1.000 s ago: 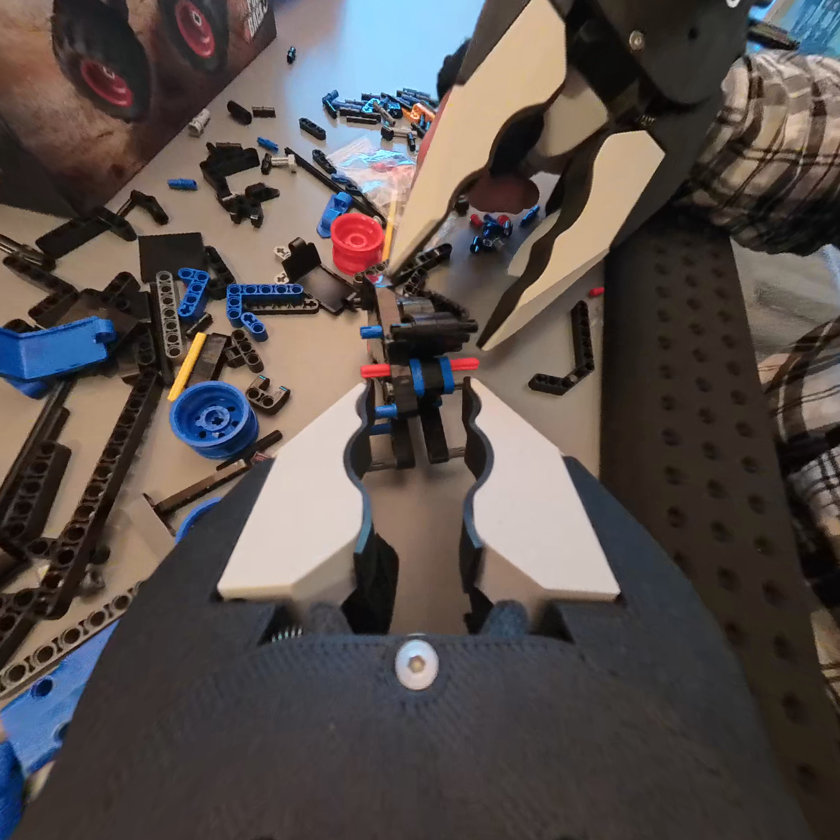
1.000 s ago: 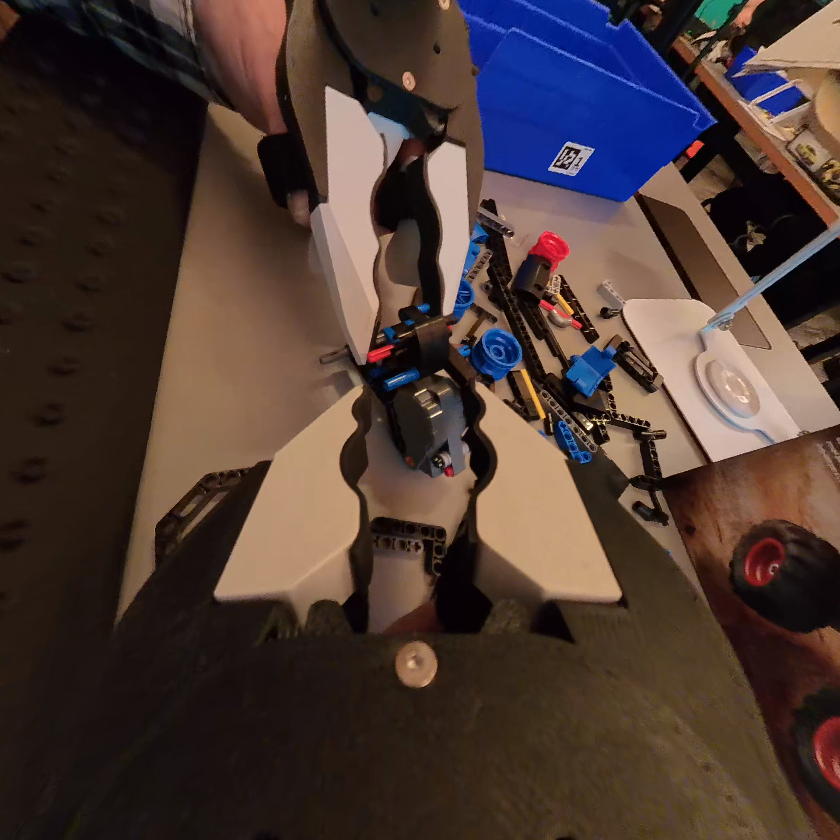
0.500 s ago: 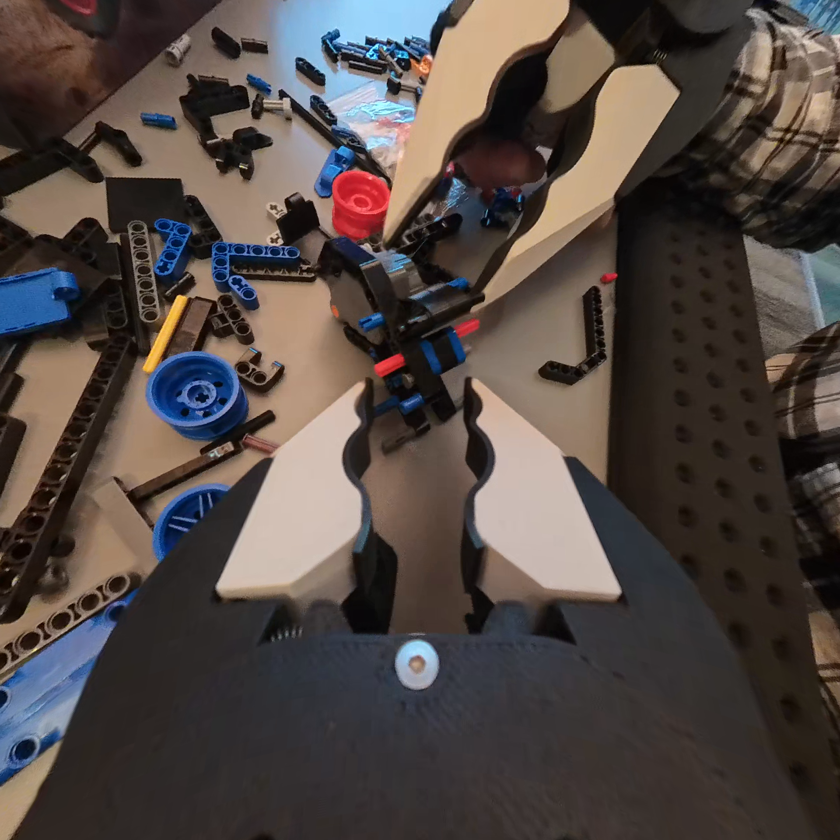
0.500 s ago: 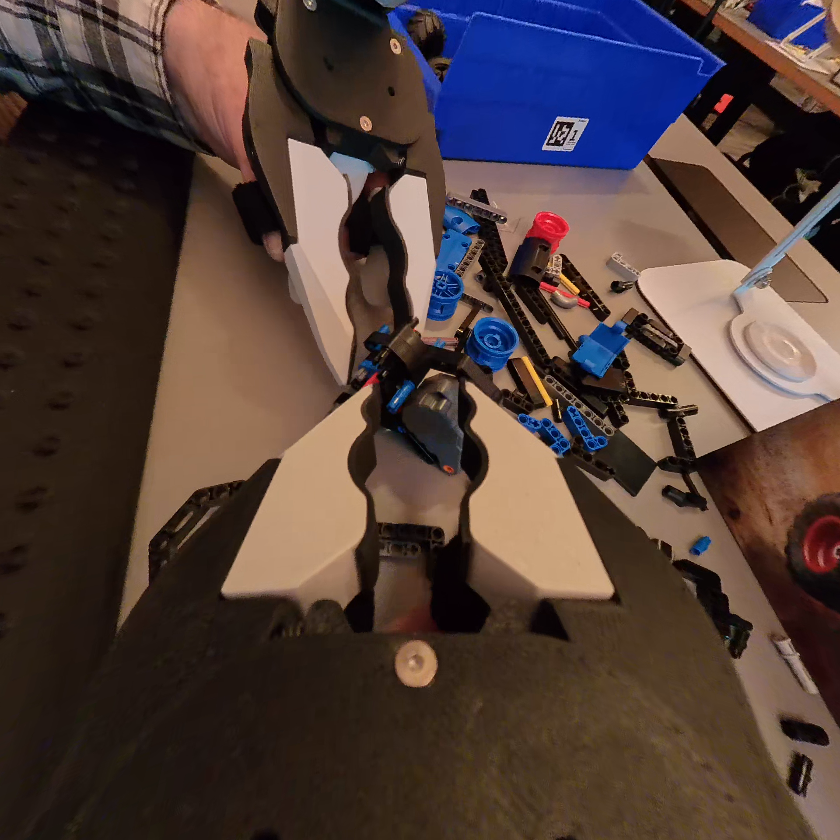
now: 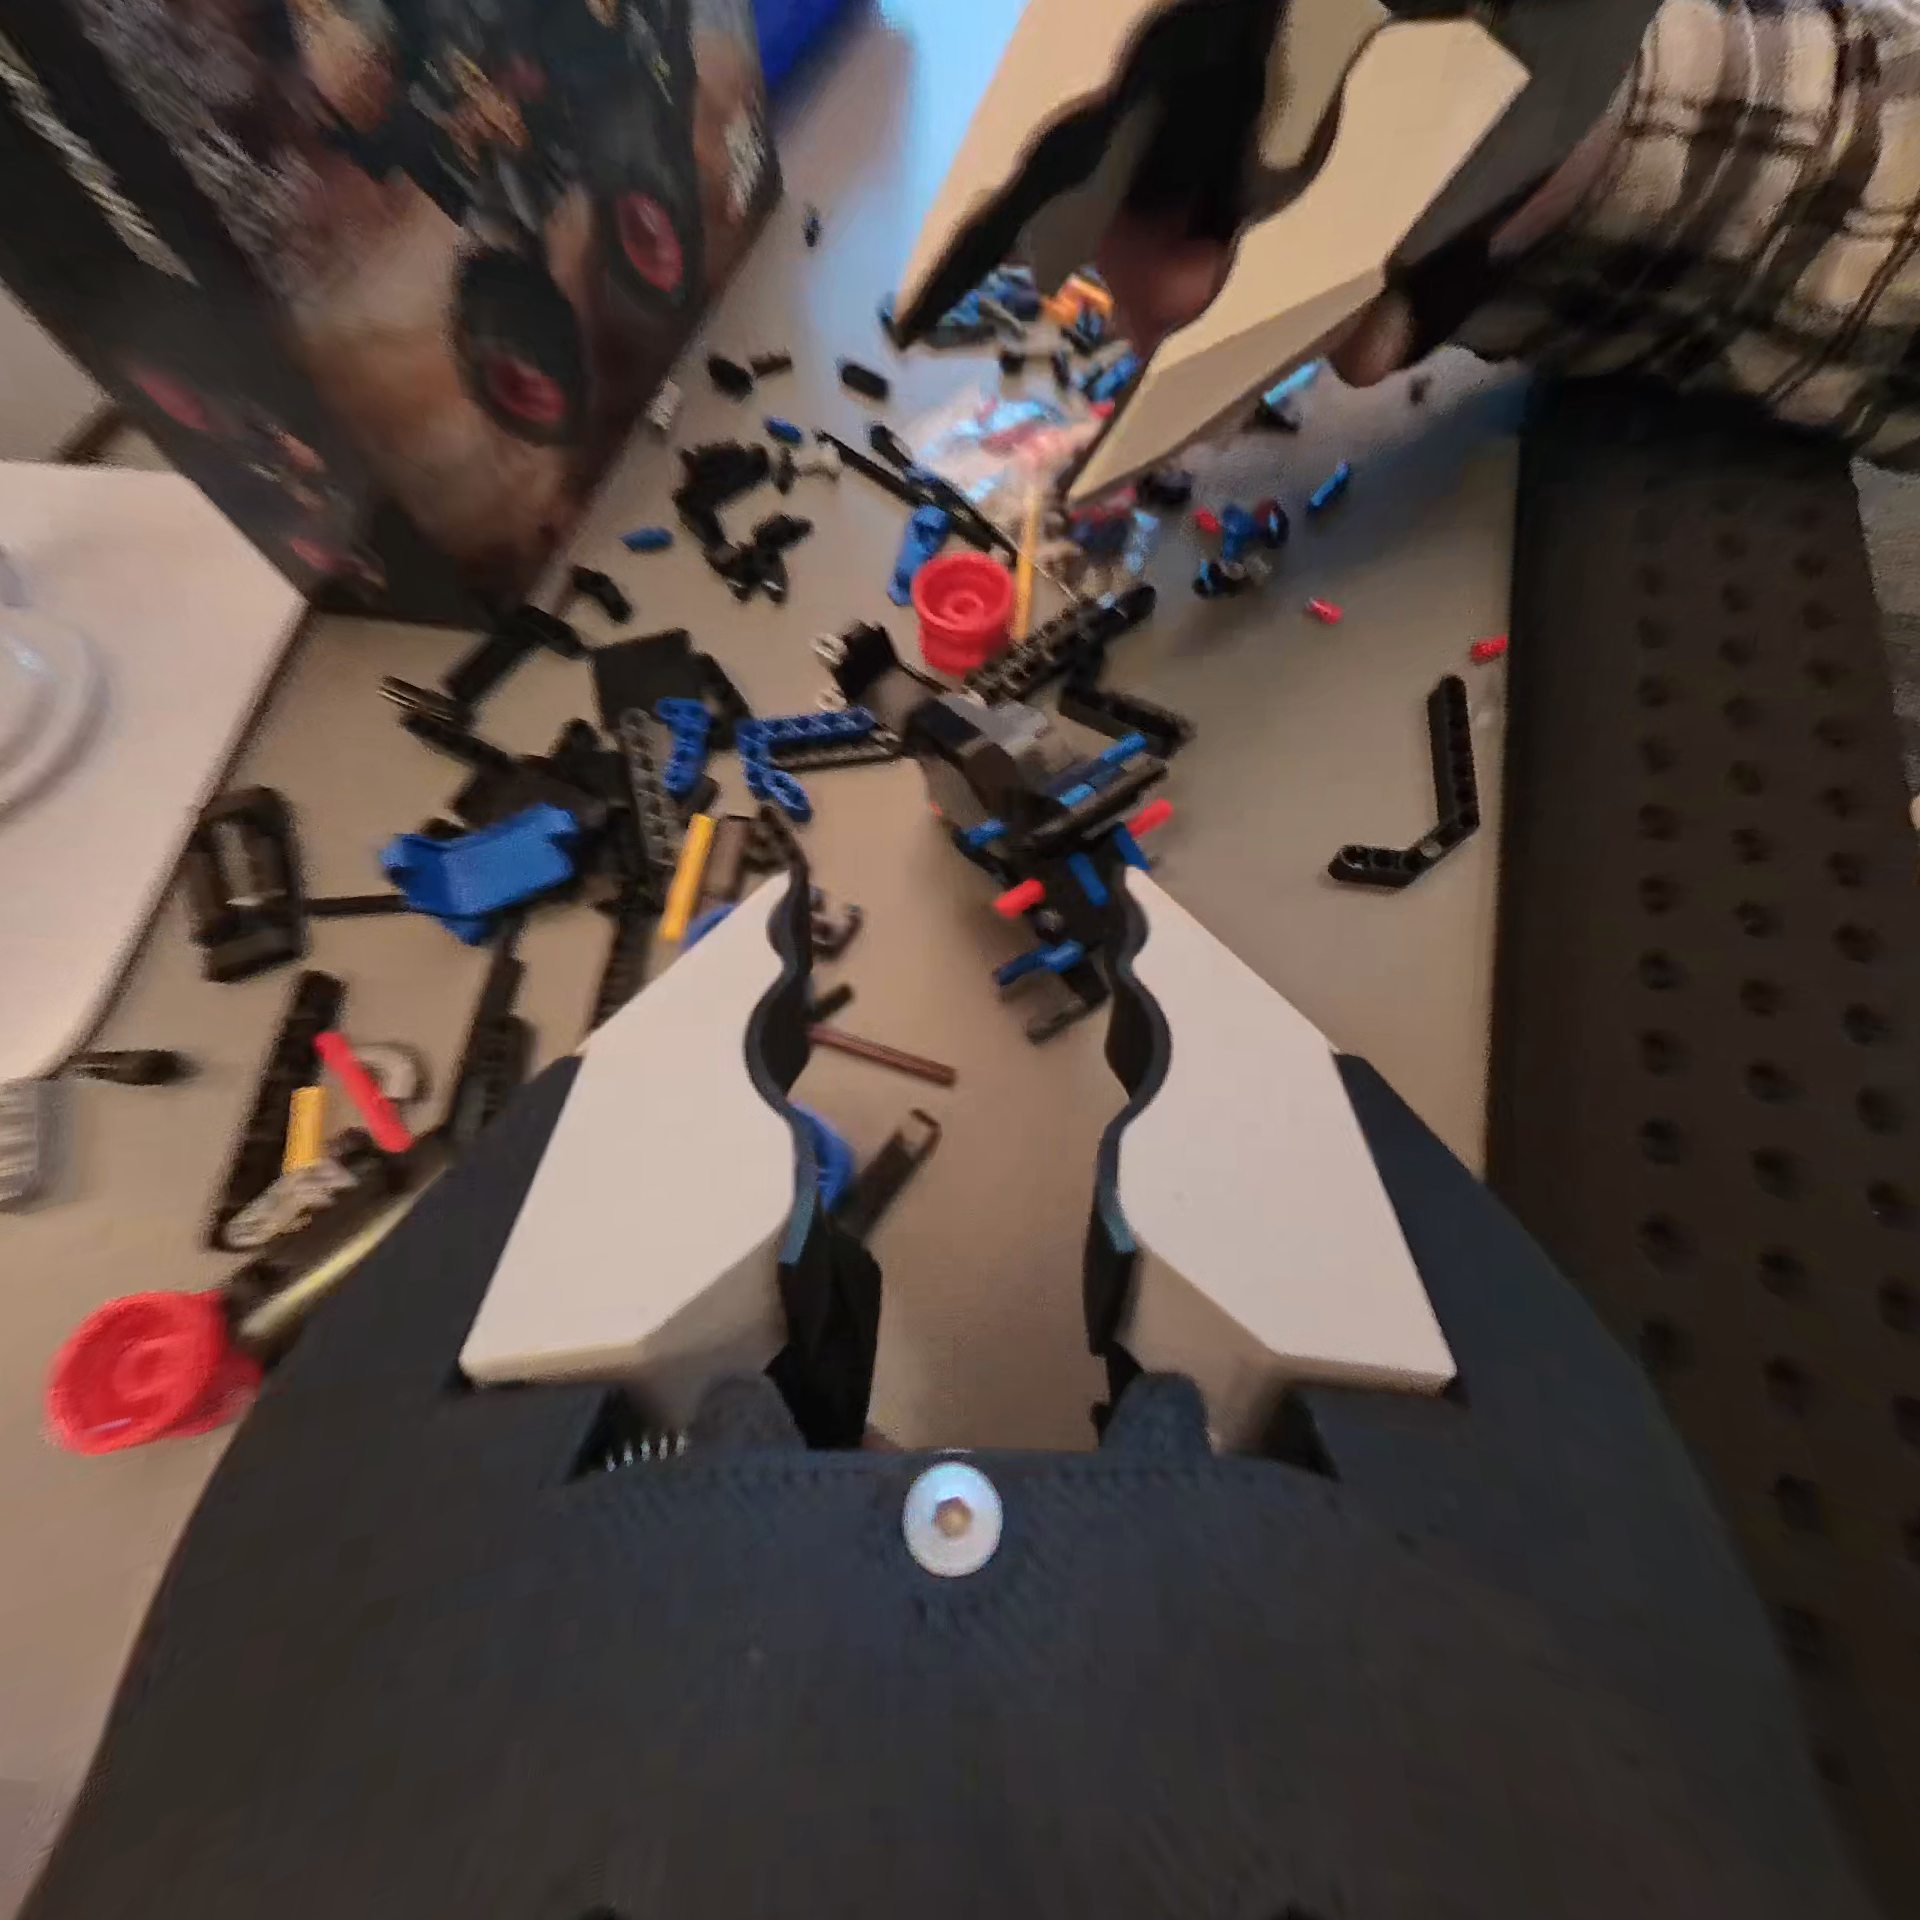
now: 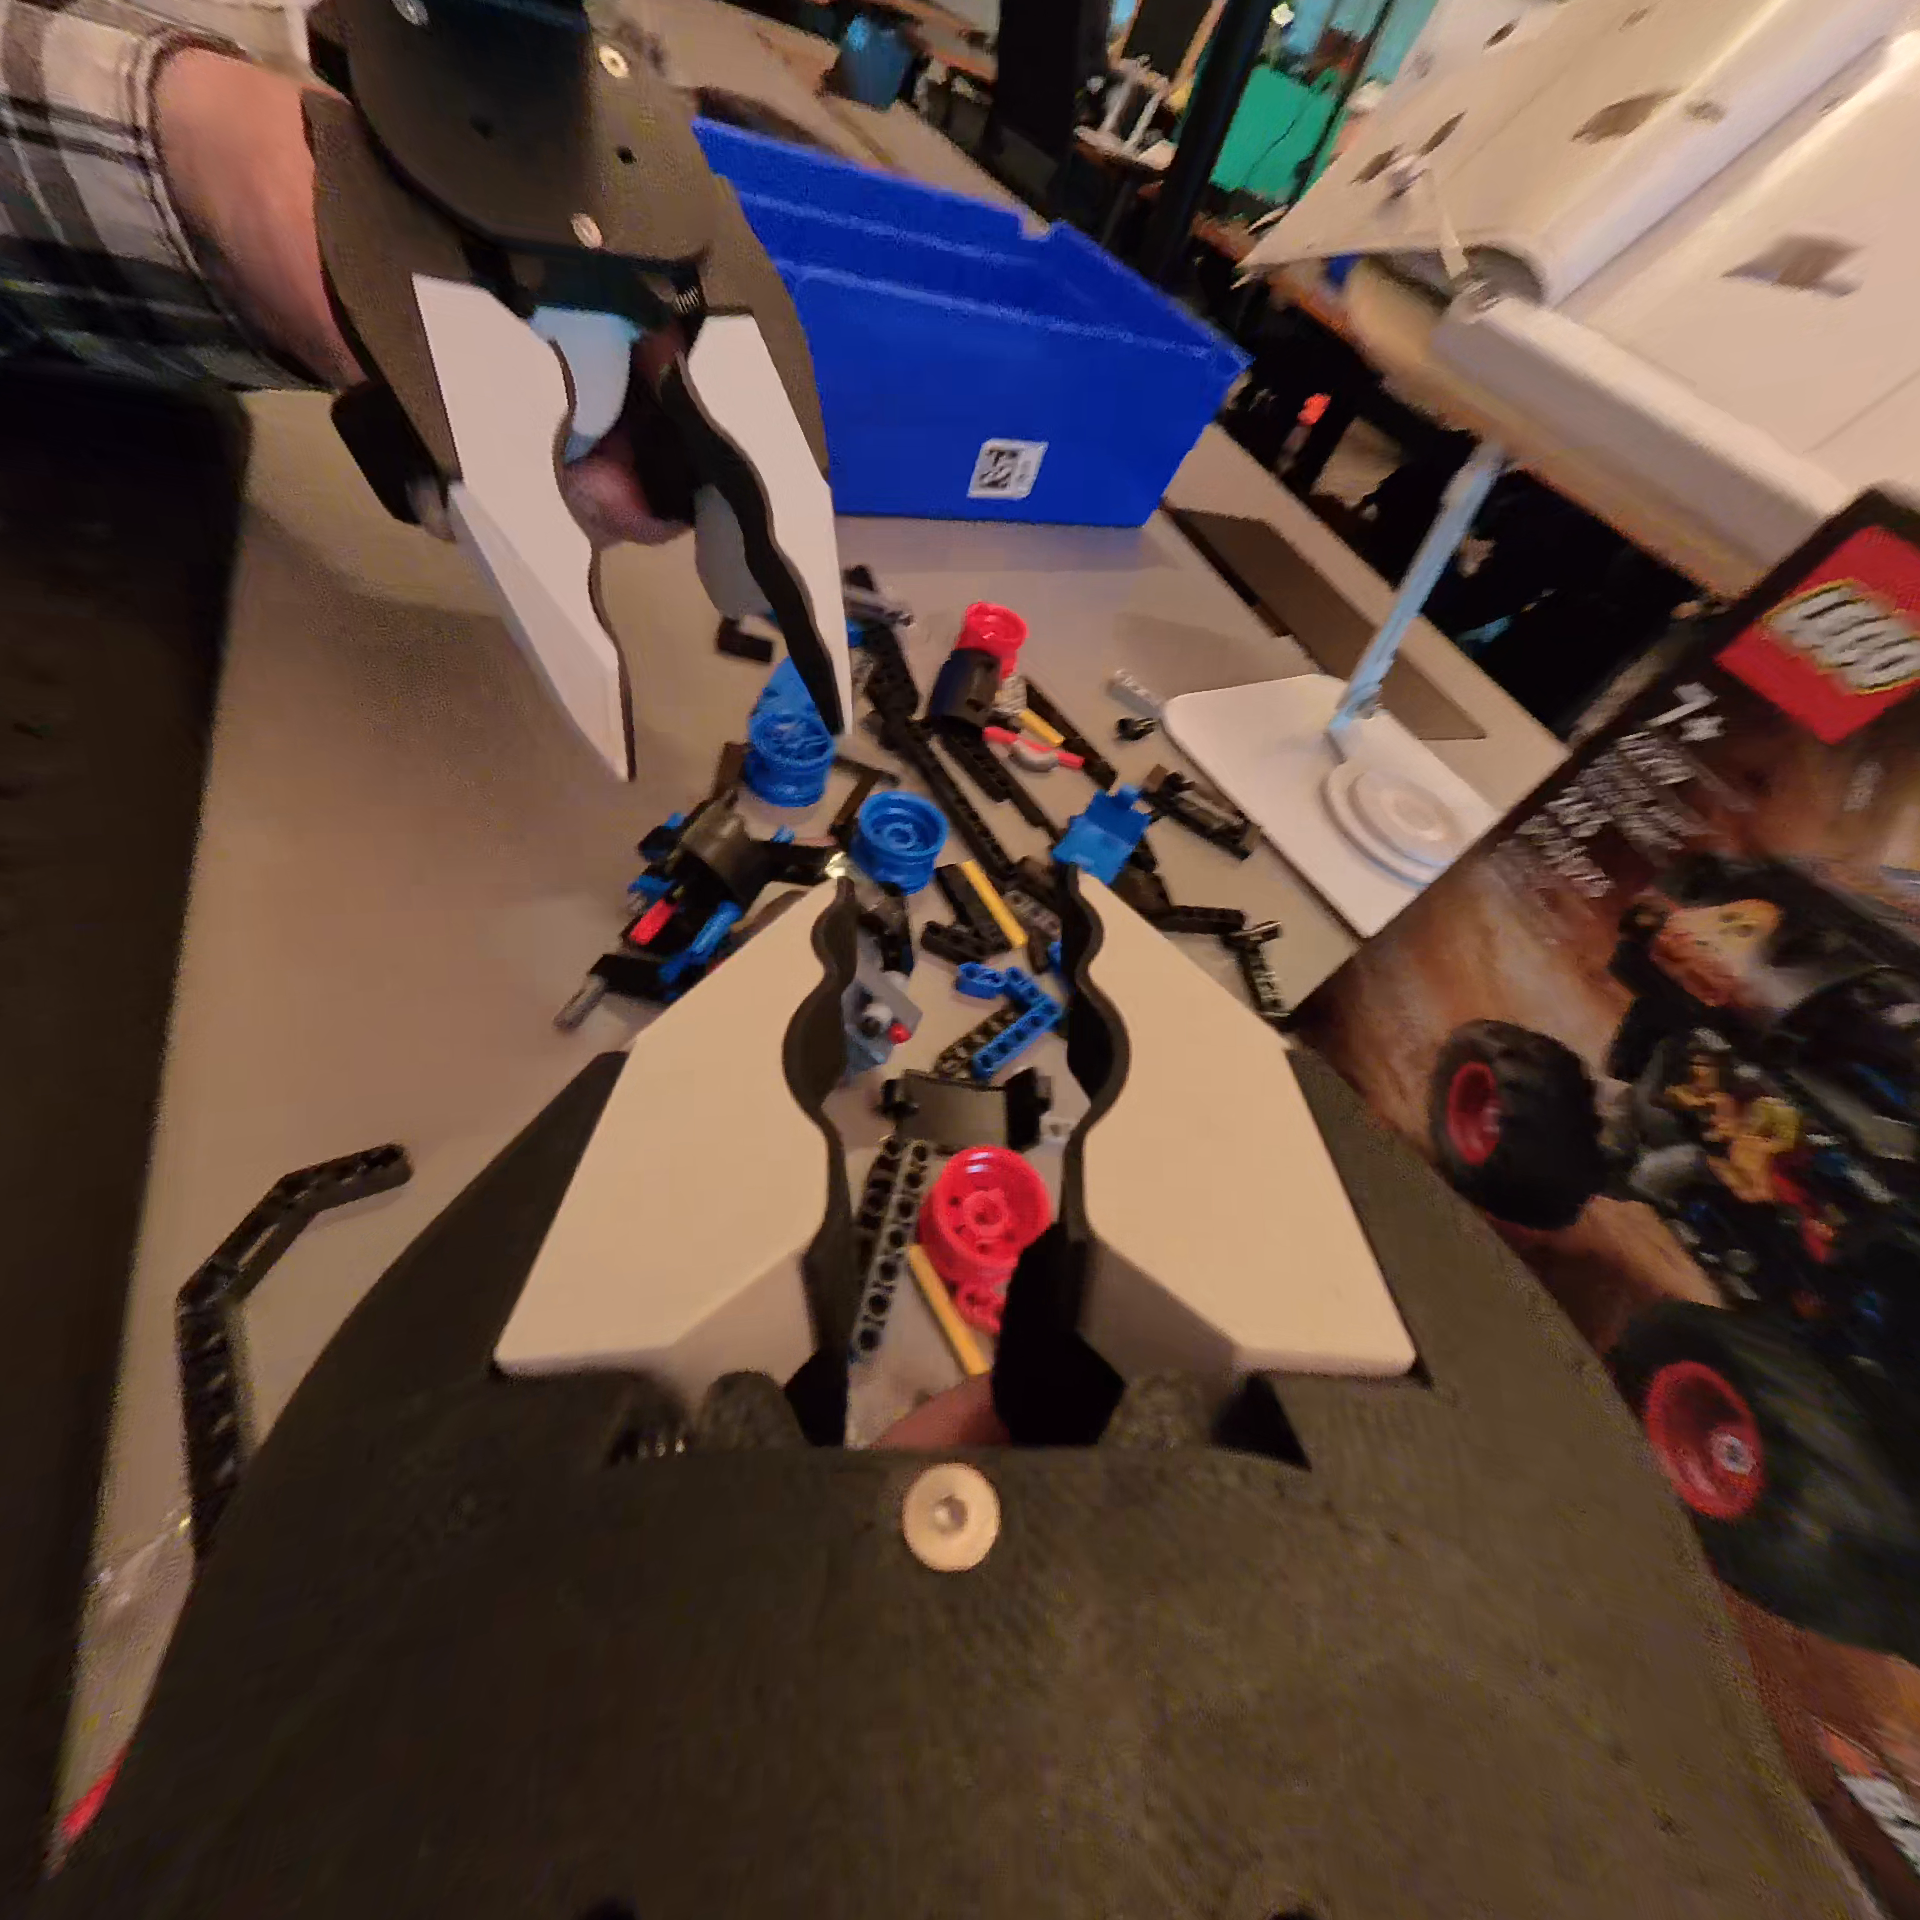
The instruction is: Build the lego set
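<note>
A small part-built assembly (image 5: 1039, 821), black and grey with blue and red pins, lies on the grey table (image 5: 1299, 727) just beyond my left gripper (image 5: 956, 894), which is open and empty. My right gripper (image 5: 992, 410) hangs open and empty above the far loose parts. In the right wrist view the assembly (image 6: 696, 894) lies left of my right gripper (image 6: 954, 894), untouched. A red wheel hub (image 6: 982, 1210) shows on the table between its fingers. My left gripper (image 6: 732, 748) hovers above the assembly there.
Loose black beams, blue wheel hubs (image 6: 899, 836), a blue panel (image 5: 478, 862) and red hubs (image 5: 961, 608) litter the table. The set's box (image 6: 1714, 1039), a white lamp base (image 6: 1351, 790), a blue bin (image 6: 987, 364) and a black perforated mat (image 5: 1714, 935) stand around. A black angled beam (image 5: 1444, 800) lies by the mat. About 9 cm separates my left fingertips from my right.
Both grippers have drawn back and up from the assembly. It was between their tips and tilted up; now it lies on the table, free of both.
</note>
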{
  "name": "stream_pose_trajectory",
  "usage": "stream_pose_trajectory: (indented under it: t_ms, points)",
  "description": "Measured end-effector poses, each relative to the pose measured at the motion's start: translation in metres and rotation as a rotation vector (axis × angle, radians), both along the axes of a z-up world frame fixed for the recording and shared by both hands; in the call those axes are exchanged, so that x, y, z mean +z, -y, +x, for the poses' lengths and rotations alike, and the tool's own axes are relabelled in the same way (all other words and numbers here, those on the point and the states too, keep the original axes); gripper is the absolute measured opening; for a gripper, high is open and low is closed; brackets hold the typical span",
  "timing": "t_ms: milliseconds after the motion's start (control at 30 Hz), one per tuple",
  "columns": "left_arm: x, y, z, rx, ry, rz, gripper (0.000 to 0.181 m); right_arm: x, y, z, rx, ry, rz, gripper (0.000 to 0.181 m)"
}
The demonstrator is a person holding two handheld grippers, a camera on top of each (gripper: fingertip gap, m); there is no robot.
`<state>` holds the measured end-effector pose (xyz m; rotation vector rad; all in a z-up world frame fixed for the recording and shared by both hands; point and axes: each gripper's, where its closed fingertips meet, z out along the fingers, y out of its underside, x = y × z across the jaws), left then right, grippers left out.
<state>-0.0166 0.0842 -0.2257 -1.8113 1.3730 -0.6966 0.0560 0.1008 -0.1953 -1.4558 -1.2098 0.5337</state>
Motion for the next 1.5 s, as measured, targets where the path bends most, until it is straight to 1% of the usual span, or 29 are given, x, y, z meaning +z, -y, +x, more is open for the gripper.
stream_pose_trajectory:
  t_ms: [100, 167, 233, 333, 400, 433, 500, 600, 667, 733, 833, 900, 933, 1000, 1067, 1100, 1133, 1167, 1233, 1300, 1367, 1433, 1500]
  points:
    - [0.025, -0.035, -0.017, 0.062, -0.043, 0.13, 0.054, 0.036, -0.014, 0.009, -0.077, -0.044, 0.108, 0.04]
    - [0.044, -0.065, -0.026, 0.124, -0.071, 0.226, 0.053, 0.063, -0.029, 0.014, -0.122, -0.018, 0.171, 0.046]
    - [0.066, -0.099, -0.032, 0.194, -0.071, 0.318, 0.052, 0.093, -0.053, 0.018, -0.163, 0.029, 0.234, 0.053]
    - [0.102, -0.149, -0.041, 0.302, -0.097, 0.501, 0.052, 0.14, -0.104, 0.022, -0.239, 0.1, 0.314, 0.063]
    - [0.126, -0.177, -0.046, 0.369, -0.085, 0.596, 0.052, 0.163, -0.147, 0.022, -0.278, 0.141, 0.33, 0.066]
    - [0.135, -0.188, -0.048, 0.387, -0.081, 0.633, 0.051, 0.173, -0.167, 0.02, -0.285, 0.146, 0.323, 0.067]
    - [0.143, -0.211, -0.055, 0.428, -0.096, 0.658, 0.052, 0.186, -0.206, 0.014, -0.288, 0.151, 0.296, 0.067]
    - [0.141, -0.241, -0.071, 0.472, -0.13, 0.668, 0.052, 0.185, -0.264, 0.005, -0.307, 0.216, 0.237, 0.068]
    - [0.127, -0.252, -0.078, 0.455, -0.183, 0.631, 0.053, 0.175, -0.293, -0.003, -0.294, 0.251, 0.206, 0.066]
    - [0.118, -0.259, -0.088, 0.467, -0.229, 0.632, 0.053, 0.162, -0.316, -0.008, -0.297, 0.308, 0.195, 0.07]
    - [0.111, -0.259, -0.097, 0.457, -0.237, 0.635, 0.046, 0.146, -0.333, -0.012, -0.292, 0.361, 0.175, 0.068]
    - [0.109, -0.258, -0.101, 0.456, -0.241, 0.642, 0.035, 0.137, -0.339, -0.012, -0.291, 0.383, 0.16, 0.062]
    - [0.106, -0.257, -0.103, 0.454, -0.252, 0.644, 0.032, 0.135, -0.341, -0.011, -0.289, 0.381, 0.157, 0.06]
    - [0.103, -0.256, -0.105, 0.452, -0.27, 0.653, 0.028, 0.135, -0.343, -0.011, -0.284, 0.364, 0.157, 0.058]
    - [0.101, -0.254, -0.105, 0.446, -0.279, 0.653, 0.024, 0.136, -0.344, -0.008, -0.289, 0.359, 0.155, 0.046]
    - [0.099, -0.252, -0.105, 0.442, -0.283, 0.654, 0.022, 0.136, -0.345, -0.008, -0.287, 0.361, 0.157, 0.045]
    - [0.092, -0.249, -0.104, 0.425, -0.295, 0.631, 0.015, 0.136, -0.345, -0.009, -0.286, 0.364, 0.16, 0.044]
    - [0.086, -0.247, -0.102, 0.409, -0.301, 0.611, 0.015, 0.135, -0.345, -0.009, -0.286, 0.368, 0.16, 0.044]
    - [0.084, -0.244, -0.101, 0.399, -0.303, 0.63, 0.018, 0.134, -0.344, -0.011, -0.279, 0.382, 0.161, 0.037]
    - [0.087, -0.238, -0.1, 0.384, -0.32, 0.648, 0.019, 0.132, -0.341, -0.014, -0.263, 0.399, 0.171, 0.028]
    - [0.091, -0.234, -0.102, 0.377, -0.334, 0.655, 0.02, 0.129, -0.338, -0.017, -0.245, 0.413, 0.186, 0.012]
    - [0.101, -0.227, -0.099, 0.364, -0.304, 0.67, 0.017, 0.126, -0.335, -0.019, -0.232, 0.427, 0.196, 0.0]
    - [0.112, -0.221, -0.096, 0.359, -0.271, 0.678, 0.018, 0.125, -0.334, -0.019, -0.233, 0.429, 0.201, 0.0]
